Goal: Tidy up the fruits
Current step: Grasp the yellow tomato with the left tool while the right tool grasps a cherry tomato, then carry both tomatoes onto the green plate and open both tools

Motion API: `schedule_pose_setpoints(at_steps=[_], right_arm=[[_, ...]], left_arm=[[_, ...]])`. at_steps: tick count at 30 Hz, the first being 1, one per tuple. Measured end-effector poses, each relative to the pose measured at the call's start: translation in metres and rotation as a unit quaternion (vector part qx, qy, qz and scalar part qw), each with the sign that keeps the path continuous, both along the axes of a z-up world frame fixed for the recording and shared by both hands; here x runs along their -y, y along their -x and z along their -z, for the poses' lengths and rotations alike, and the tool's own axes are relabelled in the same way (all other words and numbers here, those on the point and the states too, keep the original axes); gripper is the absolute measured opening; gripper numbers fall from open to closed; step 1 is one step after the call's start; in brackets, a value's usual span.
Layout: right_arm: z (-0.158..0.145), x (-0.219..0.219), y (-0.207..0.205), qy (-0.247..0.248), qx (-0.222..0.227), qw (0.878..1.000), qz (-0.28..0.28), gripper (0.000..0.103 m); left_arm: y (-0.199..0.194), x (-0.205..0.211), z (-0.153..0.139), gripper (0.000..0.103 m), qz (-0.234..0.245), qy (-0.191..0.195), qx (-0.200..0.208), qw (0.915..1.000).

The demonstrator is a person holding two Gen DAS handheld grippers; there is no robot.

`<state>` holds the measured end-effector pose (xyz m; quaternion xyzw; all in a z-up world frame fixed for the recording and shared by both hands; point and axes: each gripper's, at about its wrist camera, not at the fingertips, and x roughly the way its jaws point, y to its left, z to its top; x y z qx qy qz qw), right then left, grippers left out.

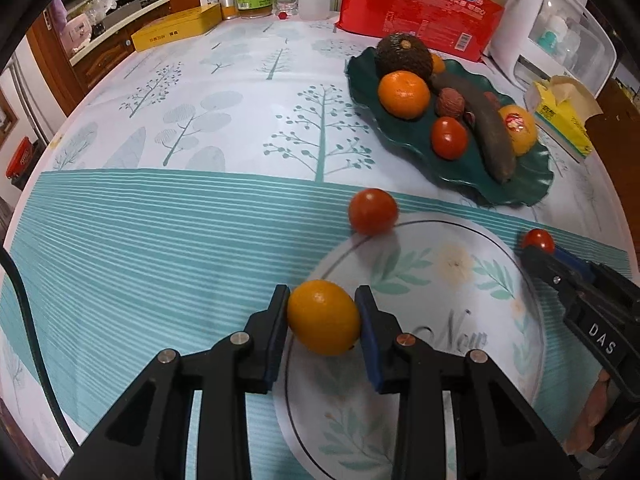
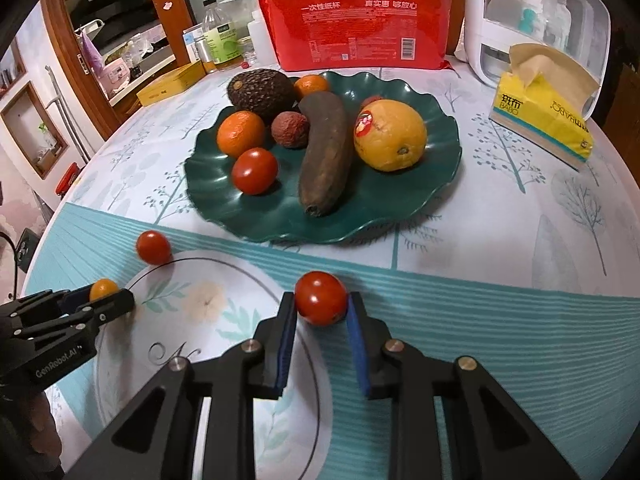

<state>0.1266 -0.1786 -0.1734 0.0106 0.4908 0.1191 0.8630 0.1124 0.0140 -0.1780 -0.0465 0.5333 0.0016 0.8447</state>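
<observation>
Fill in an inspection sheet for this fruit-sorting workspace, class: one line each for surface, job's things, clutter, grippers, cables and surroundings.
Surface: table under a teal tree-print cloth, with a round floral mat near the front.
Job's things: green plate holding an avocado, orange, brown banana, tangerine, tomato and others; a loose tomato at the mat's edge.
Clutter: red packet, tissue box, yellow box, bottles.
Grippers: left gripper jaws around a small orange fruit; right gripper jaws around a red tomato.
Cables: black cable at left.
Surroundings: wooden cabinets behind.
</observation>
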Motion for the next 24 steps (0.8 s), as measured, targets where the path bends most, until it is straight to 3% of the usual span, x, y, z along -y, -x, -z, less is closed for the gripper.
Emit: schedule_pose_setpoints(at_steps=[6,12,16,24], right_arm=[[-0.017,0.000,0.015,-0.009,-0.002,1.000,-0.006,0.025],[-0.052,0.008,0.022,-0.029,-0.016,0.999,-0.008,0.025],[-0.104,0.013,0.018,-0.037,-0.002,0.999,-0.022,0.025],[-0.243,0.030,-0.028,-0.057,0.062,0.996,-0.031,0.026]], left_arm=[[0.008,0.016,-0.022,0.031,0.022,0.007,-0.008,0.9997],[0.004,0.039,-0.076,0.031,0.059,0.032,-0.003,0.9977],[-0.011,0.056,-0.141,0.031,0.085,0.013,0.032,0.9958],[-0.056,0.072,-0.258,0.032,0.110,0.000,0.106,0.9882]])
